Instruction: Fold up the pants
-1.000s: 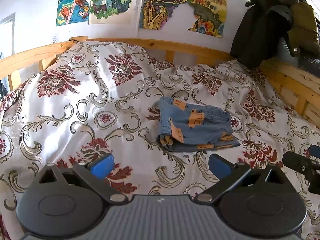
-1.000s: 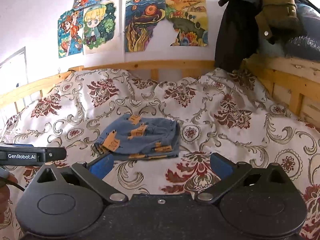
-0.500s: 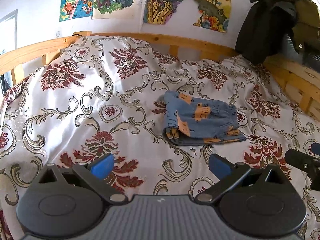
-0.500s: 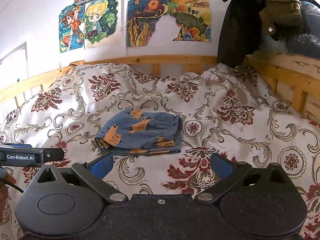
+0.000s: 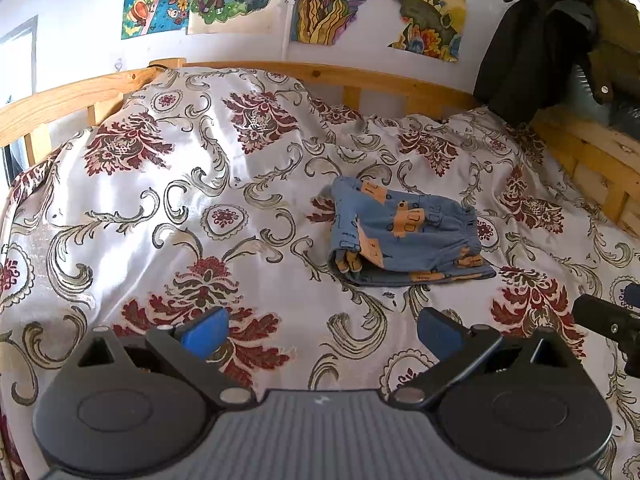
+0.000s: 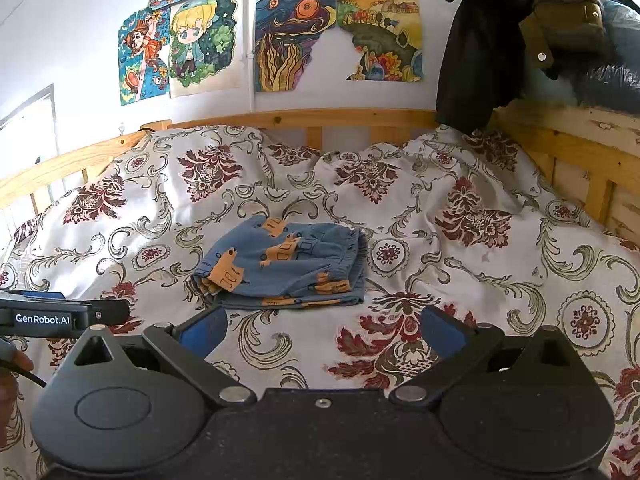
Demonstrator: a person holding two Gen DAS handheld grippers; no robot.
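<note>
Floral bedspread (image 5: 160, 216) fills frame; folded blue pants (image 5: 404, 236) lie centre-right, soft, light, floppy, best pinched at stacked hem edges or elastic waistband; left gripper (image 5: 320, 326) and right gripper (image 6: 320, 326) both wide open, empty, well short.

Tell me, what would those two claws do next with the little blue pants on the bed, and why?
Probably nothing more than draw back. The blue pants already lie as a compact folded bundle on the floral bedspread, and the left gripper and right gripper are both open, empty and short of the cloth. The fold looks finished.
</note>
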